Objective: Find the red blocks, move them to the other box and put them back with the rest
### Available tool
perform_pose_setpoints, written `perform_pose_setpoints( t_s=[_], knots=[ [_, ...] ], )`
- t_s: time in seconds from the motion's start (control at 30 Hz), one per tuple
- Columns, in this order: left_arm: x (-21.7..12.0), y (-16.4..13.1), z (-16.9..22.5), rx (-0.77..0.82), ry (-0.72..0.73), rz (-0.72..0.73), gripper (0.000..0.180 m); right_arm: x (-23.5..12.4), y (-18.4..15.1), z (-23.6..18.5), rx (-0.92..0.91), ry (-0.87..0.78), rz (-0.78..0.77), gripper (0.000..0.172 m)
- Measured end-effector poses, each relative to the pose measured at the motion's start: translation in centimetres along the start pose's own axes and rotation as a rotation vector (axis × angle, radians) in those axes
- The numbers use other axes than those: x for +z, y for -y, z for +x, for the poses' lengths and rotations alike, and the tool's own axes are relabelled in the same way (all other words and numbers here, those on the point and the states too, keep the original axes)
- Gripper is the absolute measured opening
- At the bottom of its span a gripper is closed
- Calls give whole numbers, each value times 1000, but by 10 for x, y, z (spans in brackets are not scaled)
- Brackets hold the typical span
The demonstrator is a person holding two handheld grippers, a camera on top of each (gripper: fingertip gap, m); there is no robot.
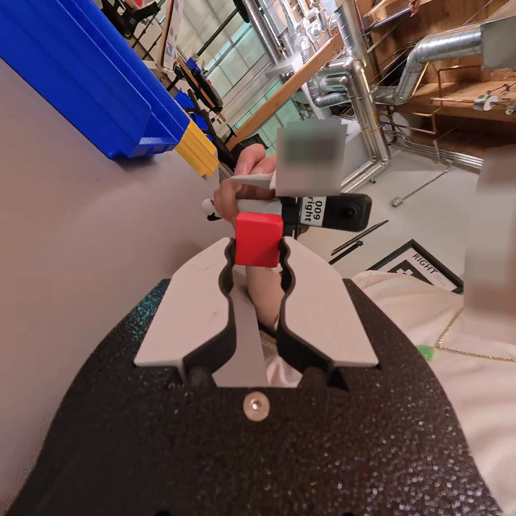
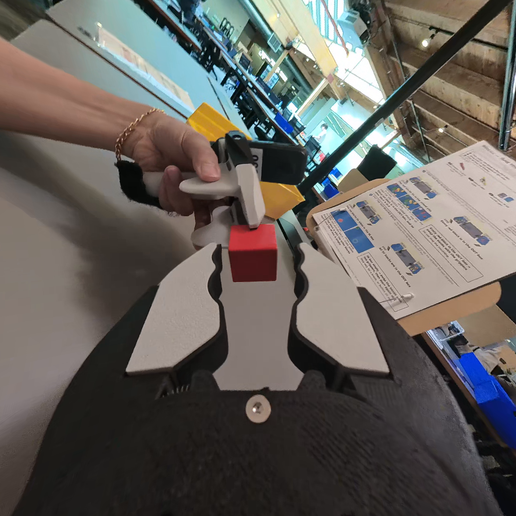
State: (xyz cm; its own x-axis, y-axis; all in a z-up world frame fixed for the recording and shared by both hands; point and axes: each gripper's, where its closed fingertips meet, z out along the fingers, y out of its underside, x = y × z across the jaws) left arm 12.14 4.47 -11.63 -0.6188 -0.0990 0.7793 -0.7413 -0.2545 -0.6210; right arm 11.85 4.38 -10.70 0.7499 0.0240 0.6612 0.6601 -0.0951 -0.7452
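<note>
Left tongs (image 1: pixel 255 252) clamp the red block (image 1: pixel 258 241); right tongs (image 2: pixel 258 258) stand wide around it, pads clear

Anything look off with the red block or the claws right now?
Yes: the red block is clamped in the left claw in mid-air, while the right claw straddles it with gaps on both sides. Both boxes sit off to the side.

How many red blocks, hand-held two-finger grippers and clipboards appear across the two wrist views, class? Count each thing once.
Red cube-shaped block: 1
Grey-and-black two-finger grippers: 2, the left gripper and the right gripper
Brown clipboard carrying a printed sheet: 1
Total: 4
</note>
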Motion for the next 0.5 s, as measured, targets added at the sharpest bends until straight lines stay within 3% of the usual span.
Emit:
perform_pose_setpoints(
  t_s=[0.1, 0.33, 0.43, 0.5],
  knots=[
    [2, -3, 2, -18, -25, 2, 30, 5, -7, -6, -30, 23, -42, 35],
    [1, 3, 2, -10, -40, 78, 29, 5, -8, 3, -16, -33, -87, 35],
    [-7, 10, -17, 86, 126, 118, 50, -15, -23, 40, 53, -196, -161, 35],
    [-15, 14, -33, 213, 290, 122, 59, -49, -41, 77, 128, -367, -252, 35]
  ],
)
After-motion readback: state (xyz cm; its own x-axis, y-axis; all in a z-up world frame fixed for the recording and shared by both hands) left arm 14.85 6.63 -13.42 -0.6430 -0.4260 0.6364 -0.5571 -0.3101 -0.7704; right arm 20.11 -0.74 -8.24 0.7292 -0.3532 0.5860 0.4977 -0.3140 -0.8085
